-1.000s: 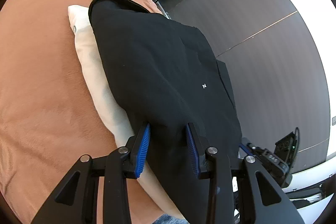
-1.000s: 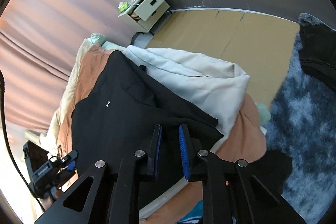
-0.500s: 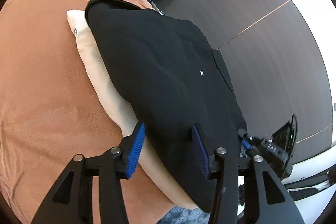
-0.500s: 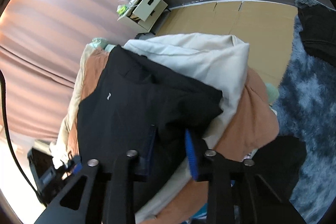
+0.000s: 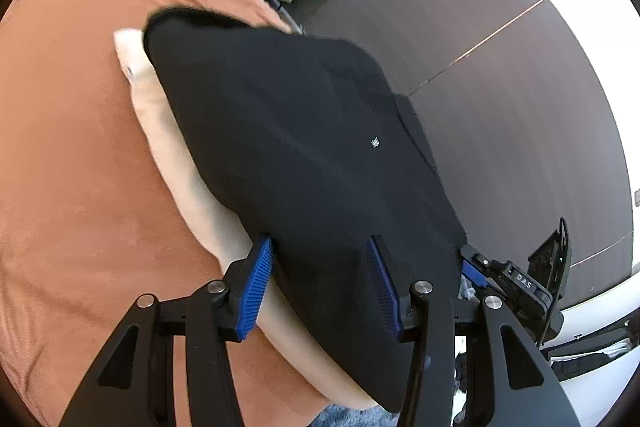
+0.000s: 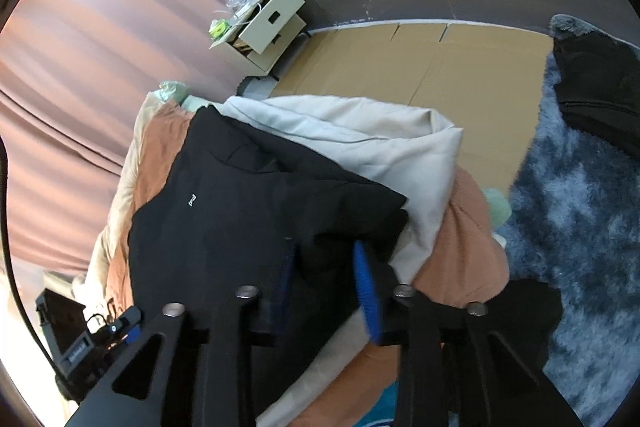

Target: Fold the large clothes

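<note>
The black garment [image 5: 304, 155] lies folded on top of a cream garment [image 5: 188, 179], and both rest on the rust-orange bedspread [image 5: 72, 163], which serves as the landmark here. In the left wrist view the left gripper [image 5: 320, 283] has its blue pads [image 5: 256, 283] set apart; its jaws have been opening within the last second, and the near edge of the black garment lies between them with a gap showing on either side, so nothing is pinched. That view shows the cream garment only as a narrow strip peeking out along the black one's bedspread side, and the right gripper [image 5: 492, 275] is seen at the garment's far corner. The right wrist view shows what the left cannot: the cream garment [image 6: 360, 143] spreads wide beyond the black garment [image 6: 248, 211], toward the cardboard sheets [image 6: 432, 75] on the floor past the bedspread [image 6: 464, 239]. The right gripper [image 6: 324, 283] has just been opening its jaws; black fabric sits between the pads, but blur makes contact hard to judge and the cloth looks loose. Only this view shows the grey-blue shaggy rug [image 6: 572, 239] beside the bedspread, the pink curtain [image 6: 88, 59], and the left gripper [image 6: 116, 327]. The small bedside cabinet [image 6: 264, 27] beyond the bedspread appears in both.
</note>
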`<state>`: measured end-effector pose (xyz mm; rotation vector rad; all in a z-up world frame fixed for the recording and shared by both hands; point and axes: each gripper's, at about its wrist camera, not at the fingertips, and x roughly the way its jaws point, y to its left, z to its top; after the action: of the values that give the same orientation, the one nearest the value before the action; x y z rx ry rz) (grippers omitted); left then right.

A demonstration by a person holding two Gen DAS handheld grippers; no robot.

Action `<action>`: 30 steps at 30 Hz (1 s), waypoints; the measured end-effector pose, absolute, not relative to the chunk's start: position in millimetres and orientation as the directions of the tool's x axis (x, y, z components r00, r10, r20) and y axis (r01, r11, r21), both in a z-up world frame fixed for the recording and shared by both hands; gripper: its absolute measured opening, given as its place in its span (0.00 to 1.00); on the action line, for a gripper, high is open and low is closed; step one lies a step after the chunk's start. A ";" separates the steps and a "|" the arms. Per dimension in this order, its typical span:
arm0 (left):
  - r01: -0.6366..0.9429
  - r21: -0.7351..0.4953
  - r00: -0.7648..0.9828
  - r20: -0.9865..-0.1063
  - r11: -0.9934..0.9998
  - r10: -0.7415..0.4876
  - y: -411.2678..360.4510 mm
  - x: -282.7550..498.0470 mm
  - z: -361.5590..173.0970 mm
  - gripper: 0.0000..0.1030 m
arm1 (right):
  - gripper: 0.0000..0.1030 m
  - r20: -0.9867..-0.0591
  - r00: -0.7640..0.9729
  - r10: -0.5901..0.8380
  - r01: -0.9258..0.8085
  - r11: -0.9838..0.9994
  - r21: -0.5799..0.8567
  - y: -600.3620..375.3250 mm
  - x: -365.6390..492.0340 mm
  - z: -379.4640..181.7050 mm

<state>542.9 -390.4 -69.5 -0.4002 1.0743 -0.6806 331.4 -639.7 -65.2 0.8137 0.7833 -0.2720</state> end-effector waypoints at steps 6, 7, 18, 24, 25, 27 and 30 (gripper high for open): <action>0.327 -0.578 0.351 -0.660 0.747 -0.664 -365.2 519.7 -40.4 0.47 | 0.58 -0.707 0.705 0.055 0.458 0.726 0.513 -618.8 306.0 -40.0; 0.331 -0.570 0.359 -0.660 0.752 -0.659 -361.3 514.9 -35.0 0.47 | 0.59 -0.706 0.706 0.056 0.451 0.732 0.510 -614.2 301.5 -36.0; 0.341 -0.484 0.496 -0.635 0.806 -0.592 -303.7 450.2 25.7 0.87 | 1.00 -0.666 0.746 -0.008 0.403 0.801 0.443 -559.2 253.6 15.2; 0.361 -0.448 0.566 -0.592 0.818 -0.574 -272.9 417.2 56.2 0.99 | 1.00 -0.652 0.756 -0.050 0.389 0.836 0.388 -533.2 229.1 37.7; 0.363 -0.443 0.573 -0.588 0.820 -0.571 -267.7 410.5 59.7 0.99 | 1.00 -0.649 0.759 -0.048 0.383 0.839 0.387 -528.7 225.1 40.3; 0.370 -0.419 0.597 -0.577 0.829 -0.558 -259.7 397.8 67.0 1.00 | 1.00 -0.641 0.766 -0.046 0.374 0.844 0.385 -520.3 216.8 44.5; 0.385 -0.376 0.630 -0.560 0.843 -0.538 -249.0 381.1 73.7 1.00 | 1.00 -0.626 0.777 -0.068 0.368 0.855 0.365 -506.1 202.2 52.6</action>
<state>381.1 -249.0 73.7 -0.2294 0.7133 -0.5335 202.2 -506.1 52.6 0.4972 0.6425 -0.2465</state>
